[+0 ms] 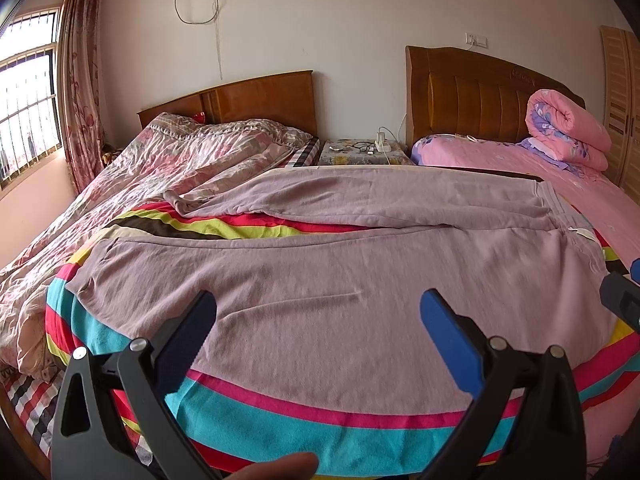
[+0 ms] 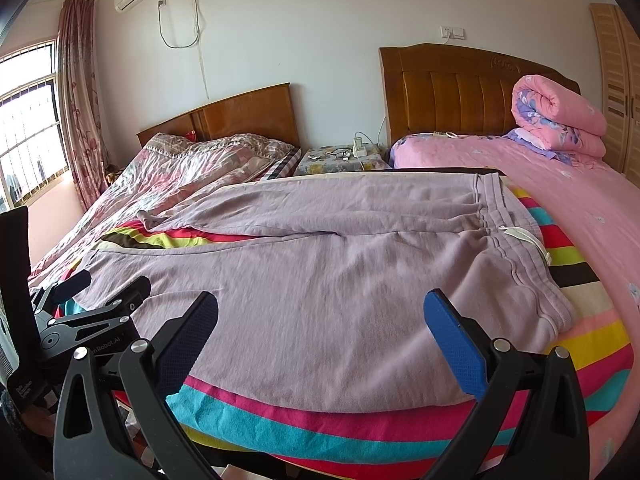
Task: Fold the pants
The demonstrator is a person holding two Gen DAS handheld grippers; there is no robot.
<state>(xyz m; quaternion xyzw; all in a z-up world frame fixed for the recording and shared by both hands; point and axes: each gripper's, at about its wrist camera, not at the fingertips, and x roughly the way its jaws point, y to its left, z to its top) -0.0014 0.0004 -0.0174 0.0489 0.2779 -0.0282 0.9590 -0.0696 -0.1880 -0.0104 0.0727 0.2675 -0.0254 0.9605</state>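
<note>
Lilac pants (image 1: 340,272) lie spread flat on a striped blanket (image 1: 280,412), waistband to the right, legs running left. The far leg ends crumpled at the left. They also show in the right wrist view (image 2: 320,280), with the waistband and a white drawstring (image 2: 524,236) at the right. My left gripper (image 1: 318,320) is open and empty, hovering over the near leg. My right gripper (image 2: 320,320) is open and empty, hovering over the seat near the waistband. In the right wrist view the left gripper (image 2: 102,284) appears at the far left by the near leg's cuff.
The striped blanket (image 2: 360,428) covers a raised surface between two beds. A bed with a rumpled floral quilt (image 1: 160,160) lies to the left. A pink bed (image 1: 520,160) with a rolled quilt (image 1: 568,132) lies to the right. A nightstand (image 1: 360,152) stands behind.
</note>
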